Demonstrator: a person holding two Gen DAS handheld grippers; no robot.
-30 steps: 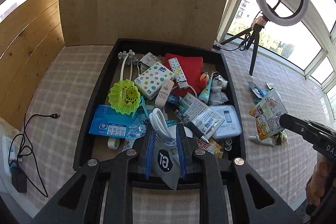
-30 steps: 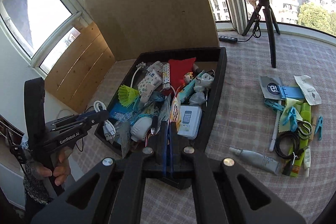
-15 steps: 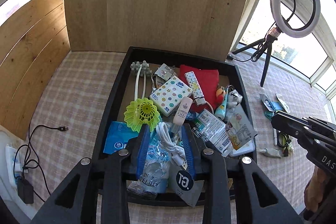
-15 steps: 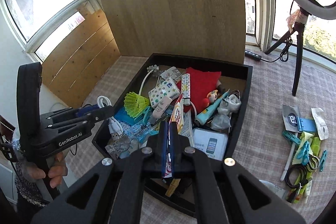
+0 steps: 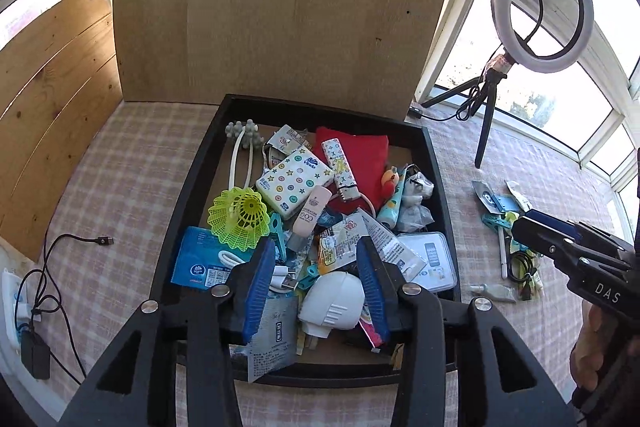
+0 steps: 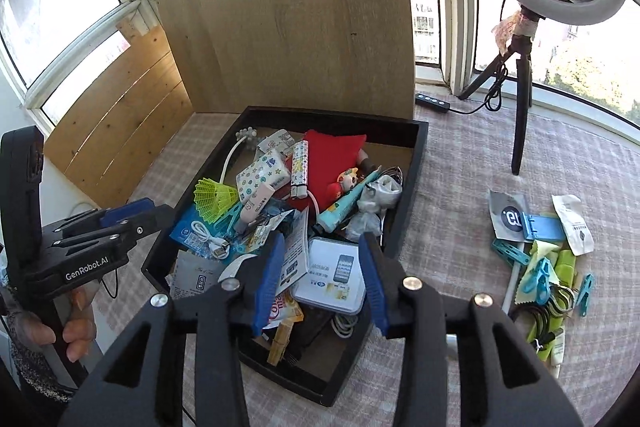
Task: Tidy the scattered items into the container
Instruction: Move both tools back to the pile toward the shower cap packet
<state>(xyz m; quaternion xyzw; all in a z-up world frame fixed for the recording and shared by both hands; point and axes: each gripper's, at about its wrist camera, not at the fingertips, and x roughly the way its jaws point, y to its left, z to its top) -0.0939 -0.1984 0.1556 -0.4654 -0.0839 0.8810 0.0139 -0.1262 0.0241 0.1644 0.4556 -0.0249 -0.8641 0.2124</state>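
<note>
Both grippers, left gripper and right gripper, just opened over the tray near edge, jaws parted, empty (items released; loose pile remains right).

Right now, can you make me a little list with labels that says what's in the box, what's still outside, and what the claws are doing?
container: black tray, crowded
inside: yellow shuttlecock, red cloth, white charger, dotted tissue pack
still outside: clips, sachets and tubes on the checked cloth, beside the tray
left claw: open, holding nothing, above the tray
right claw: open, holding nothing, above the tray
</note>
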